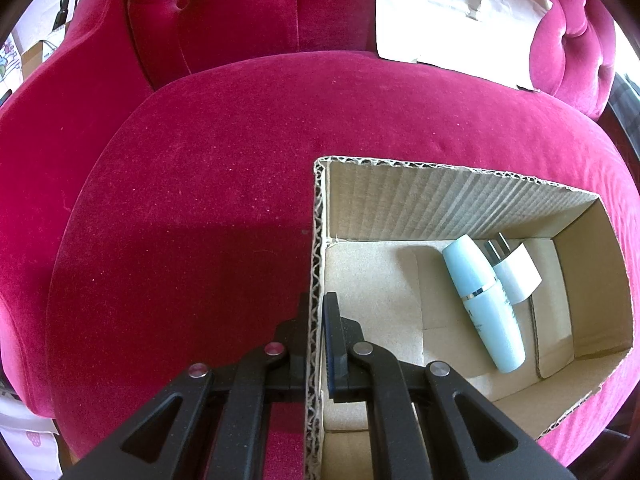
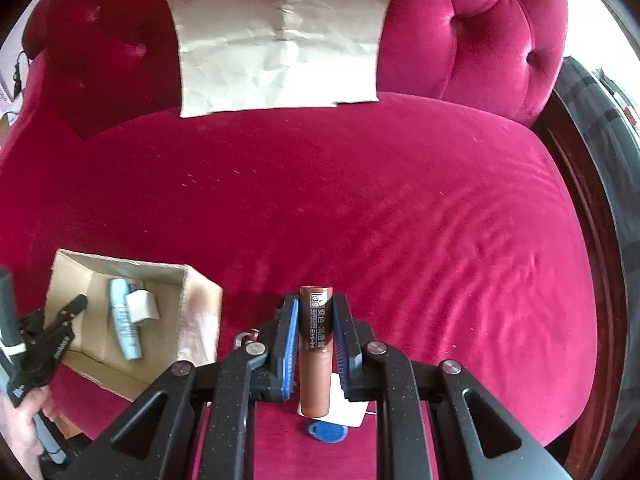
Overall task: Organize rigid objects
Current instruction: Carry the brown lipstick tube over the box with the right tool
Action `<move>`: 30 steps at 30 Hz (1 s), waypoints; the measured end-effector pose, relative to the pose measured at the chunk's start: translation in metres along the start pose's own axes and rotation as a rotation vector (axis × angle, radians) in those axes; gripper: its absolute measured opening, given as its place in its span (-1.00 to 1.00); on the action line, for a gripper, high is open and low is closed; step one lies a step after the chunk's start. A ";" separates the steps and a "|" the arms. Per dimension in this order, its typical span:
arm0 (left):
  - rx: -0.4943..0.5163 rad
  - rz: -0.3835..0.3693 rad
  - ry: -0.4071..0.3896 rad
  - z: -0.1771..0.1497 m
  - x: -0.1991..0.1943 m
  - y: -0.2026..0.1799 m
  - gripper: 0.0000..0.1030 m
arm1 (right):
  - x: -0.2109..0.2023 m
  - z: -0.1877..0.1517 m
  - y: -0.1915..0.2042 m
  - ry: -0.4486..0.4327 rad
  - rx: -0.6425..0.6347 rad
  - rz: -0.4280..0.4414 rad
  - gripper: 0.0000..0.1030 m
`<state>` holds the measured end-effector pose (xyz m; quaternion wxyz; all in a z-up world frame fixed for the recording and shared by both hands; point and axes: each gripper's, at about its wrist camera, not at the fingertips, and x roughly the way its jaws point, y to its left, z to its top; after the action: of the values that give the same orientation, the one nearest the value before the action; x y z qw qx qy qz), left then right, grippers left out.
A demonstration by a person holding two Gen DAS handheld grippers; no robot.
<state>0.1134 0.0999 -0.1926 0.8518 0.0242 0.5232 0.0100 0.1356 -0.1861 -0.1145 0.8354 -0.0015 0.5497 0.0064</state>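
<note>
An open cardboard box (image 1: 440, 196) sits on a crimson velvet seat. Inside lie a pale blue bottle (image 1: 484, 304) and a white plug adapter (image 1: 516, 272). My left gripper (image 1: 316, 304) is shut on the box's left wall, one finger outside, one inside. In the right wrist view my right gripper (image 2: 316, 304) is shut on a brown lipstick tube (image 2: 316, 352), held upright above the seat. The box (image 2: 200, 304) shows at lower left there, with the bottle (image 2: 124, 324), the adapter (image 2: 141, 306) and the left gripper (image 2: 78, 304) on its near-left wall.
Below the tube on the seat (image 2: 400, 220) lie a white card (image 2: 352, 412), a blue key fob (image 2: 324, 434) and a metal ring (image 2: 242, 338). A crumpled paper sheet (image 2: 280, 44) leans on the tufted backrest. A hand (image 2: 24, 420) holds the left tool. Dark wood frames the seat's right edge.
</note>
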 end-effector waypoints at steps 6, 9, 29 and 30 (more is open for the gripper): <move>0.002 0.000 0.000 0.000 0.000 0.001 -0.91 | -0.002 0.003 0.023 -0.015 -0.020 0.045 -0.68; 0.003 0.000 0.000 0.001 0.000 0.002 -0.91 | -0.003 0.005 0.036 -0.018 -0.038 0.056 -0.68; 0.007 -0.001 -0.001 -0.001 0.001 0.000 -0.91 | 0.002 0.006 0.109 -0.005 -0.133 0.135 -0.68; 0.007 -0.001 -0.001 -0.001 0.001 0.000 -0.91 | 0.003 0.005 0.112 -0.002 -0.137 0.137 -0.68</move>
<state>0.1128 0.1000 -0.1940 0.8519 0.0268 0.5229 0.0078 0.1401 -0.0742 -0.1145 0.8313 -0.0213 0.5461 0.1011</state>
